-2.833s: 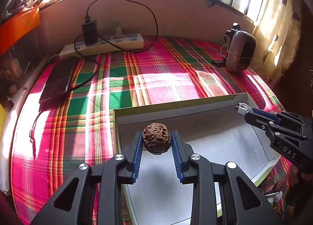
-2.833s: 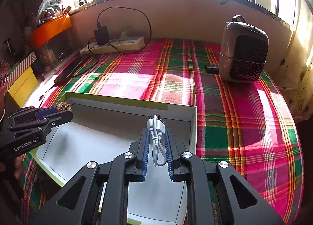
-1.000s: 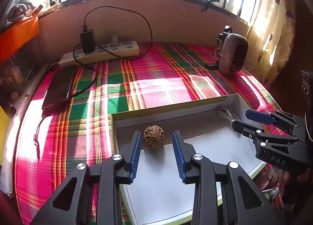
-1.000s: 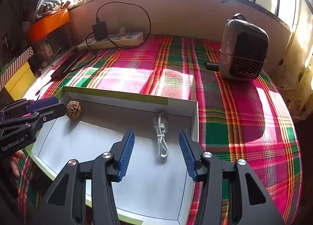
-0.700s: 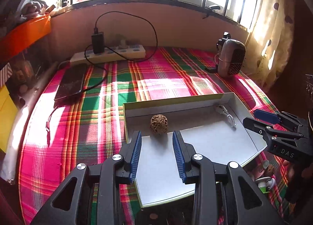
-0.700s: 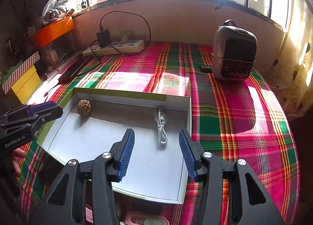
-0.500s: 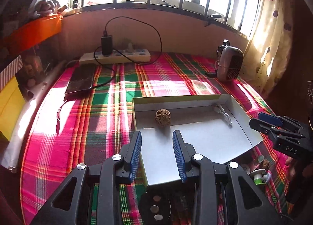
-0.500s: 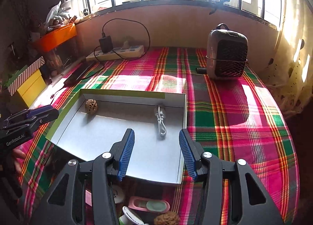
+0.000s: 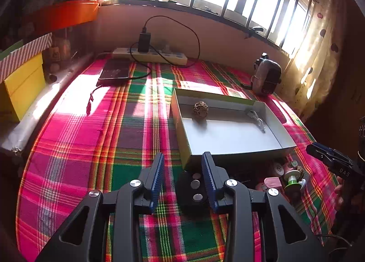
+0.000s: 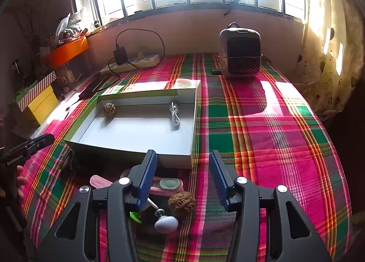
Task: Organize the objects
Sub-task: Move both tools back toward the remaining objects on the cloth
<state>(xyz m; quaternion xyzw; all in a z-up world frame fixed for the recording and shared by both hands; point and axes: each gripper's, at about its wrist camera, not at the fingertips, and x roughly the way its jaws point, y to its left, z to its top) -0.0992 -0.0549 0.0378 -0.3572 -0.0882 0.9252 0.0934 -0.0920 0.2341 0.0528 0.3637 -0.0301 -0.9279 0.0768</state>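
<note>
Both grippers have let go and drawn back from the box [image 10: 136, 145]: the nut [image 9: 200, 108] and the cable [image 10: 175, 115] now lie inside it, and your left gripper [image 9: 182, 177] and right gripper [image 10: 182, 175] hang open and empty over the clutter in front. For the next pick, drop the right gripper squarely over the walnut [image 10: 182, 201] and close across its widest part. Mind the pink case [image 10: 167, 184], the white knob [image 10: 166, 224] beside it, and the box wall.
</note>
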